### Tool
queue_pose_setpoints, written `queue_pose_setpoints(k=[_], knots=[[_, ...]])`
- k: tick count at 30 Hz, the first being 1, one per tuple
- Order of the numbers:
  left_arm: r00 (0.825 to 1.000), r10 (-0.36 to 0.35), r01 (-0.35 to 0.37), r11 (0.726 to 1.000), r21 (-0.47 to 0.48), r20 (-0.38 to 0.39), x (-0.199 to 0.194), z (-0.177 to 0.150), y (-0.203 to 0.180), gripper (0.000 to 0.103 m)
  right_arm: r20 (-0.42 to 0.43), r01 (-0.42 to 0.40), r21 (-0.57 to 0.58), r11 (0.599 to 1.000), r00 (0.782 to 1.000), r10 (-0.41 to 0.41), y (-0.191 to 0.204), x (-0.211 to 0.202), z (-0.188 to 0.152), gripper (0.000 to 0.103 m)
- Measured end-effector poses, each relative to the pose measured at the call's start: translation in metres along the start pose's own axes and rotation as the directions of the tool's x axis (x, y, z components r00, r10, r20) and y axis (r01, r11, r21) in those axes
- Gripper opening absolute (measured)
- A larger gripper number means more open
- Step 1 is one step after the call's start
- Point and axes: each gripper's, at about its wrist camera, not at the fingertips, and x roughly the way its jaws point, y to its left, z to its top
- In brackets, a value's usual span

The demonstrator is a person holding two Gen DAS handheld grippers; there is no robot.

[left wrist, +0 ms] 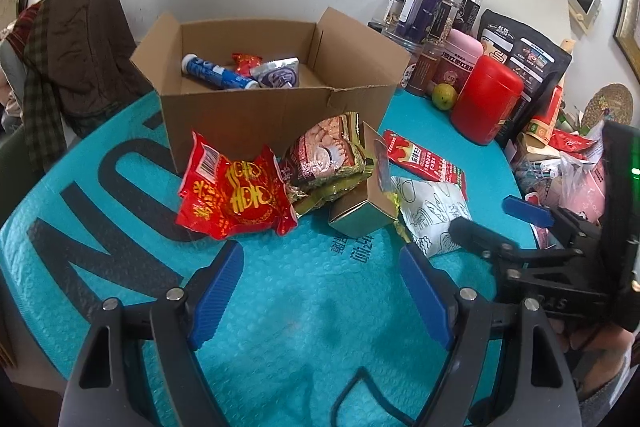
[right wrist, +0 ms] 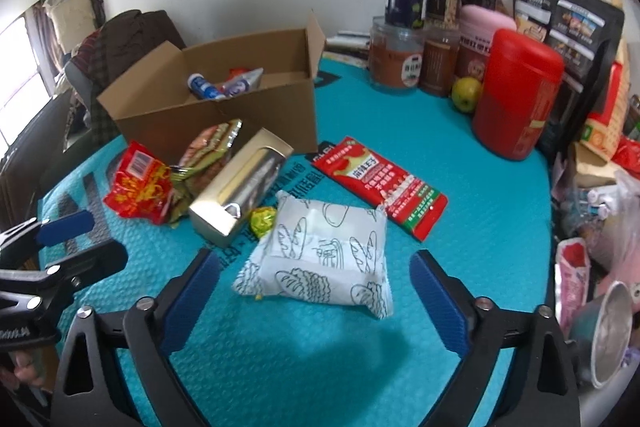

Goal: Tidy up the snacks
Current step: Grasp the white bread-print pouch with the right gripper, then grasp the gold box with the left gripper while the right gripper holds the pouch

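Note:
An open cardboard box [left wrist: 280, 107] [right wrist: 224, 111] stands on the teal mat and holds a blue tube [left wrist: 216, 71], a small red packet [left wrist: 246, 63] and a purple-silver packet [left wrist: 278, 75]. In front of it lie a red snack bag [left wrist: 236, 195], a brown-gold biscuit bag [left wrist: 328, 155], a gold box [left wrist: 360, 203] [right wrist: 240, 187], a flat red packet [right wrist: 380, 183] and a yellow candy [right wrist: 264, 219]. My left gripper [left wrist: 320, 267] is open over bare mat, short of the red bag. My right gripper [right wrist: 316, 267] is open, with a white bread-print packet [right wrist: 320, 259] lying between its fingers, untouched.
Jars [right wrist: 400, 63], a red canister [right wrist: 516, 99], a green apple [right wrist: 466, 93] and a black bag [right wrist: 568, 27] crowd the back right. Loose wrappers and a metal cup [right wrist: 612, 335] line the right edge. A jacket [left wrist: 80, 47] hangs on a chair at the left.

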Motion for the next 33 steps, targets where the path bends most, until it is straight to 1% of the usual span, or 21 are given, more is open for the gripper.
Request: queue_pose_setpoints(k=[1, 8, 11, 13, 17, 18, 20, 22, 23, 26, 33], knots=[[1.000, -0.004, 0.004, 1.000, -0.003, -0.004, 0.002, 0.000, 0.000, 0.080, -0.015, 0.001, -0.004, 1.000, 1.000, -0.001, -0.001, 0.006, 0.001, 0.103], [1.000, -0.002, 0.002, 1.000, 0.011, -0.022, 0.016, 0.006, -0.008, 0.080, -0.085, 0.023, -0.027, 0.999, 0.996, -0.025, -0.005, 0.042, 0.009, 0.103], [1.000, -0.013, 0.014, 1.000, 0.007, -0.028, 0.020, 0.008, -0.010, 0.080, -0.114, 0.048, -0.028, 0.998, 0.992, -0.051, -0.007, 0.054, 0.010, 0.103], [0.999, -0.019, 0.019, 1.000, 0.008, -0.031, 0.022, 0.010, -0.011, 0.080, -0.134, 0.029, -0.004, 1.000, 0.990, -0.029, -0.011, 0.060, 0.009, 0.103], [0.998, -0.049, 0.049, 0.999, 0.007, -0.041, 0.028, 0.014, -0.017, 0.080, -0.171, -0.034, 0.080, 0.996, 0.984, 0.047, -0.026, 0.068, 0.004, 0.102], [0.997, -0.058, 0.058, 0.998, 0.006, -0.045, 0.031, 0.015, -0.019, 0.080, -0.162, -0.037, 0.081, 0.996, 0.986, 0.050, -0.028, 0.066, 0.003, 0.101], [0.996, -0.073, 0.074, 0.997, 0.005, -0.052, 0.035, 0.017, -0.023, 0.080, -0.146, -0.018, 0.069, 0.997, 0.989, 0.028, -0.031, 0.061, 0.002, 0.085], [0.995, -0.085, 0.086, 0.996, 0.003, -0.059, 0.040, 0.018, -0.027, 0.080, -0.141, -0.014, 0.084, 0.996, 0.990, 0.026, -0.036, 0.057, 0.000, 0.077], [0.993, -0.093, 0.094, 0.996, 0.000, -0.067, 0.044, 0.018, -0.029, 0.080, -0.137, -0.016, 0.095, 0.995, 0.990, 0.029, -0.040, 0.055, -0.001, 0.076], [0.991, -0.105, 0.105, 0.994, -0.007, -0.082, 0.053, 0.018, -0.033, 0.080, -0.135, 0.003, 0.108, 0.994, 0.991, 0.011, -0.047, 0.050, -0.004, 0.075], [0.992, -0.103, 0.102, 0.995, -0.019, -0.068, 0.068, 0.026, -0.038, 0.080, -0.126, 0.019, 0.130, 0.991, 0.992, -0.003, -0.056, 0.041, -0.009, 0.075]])
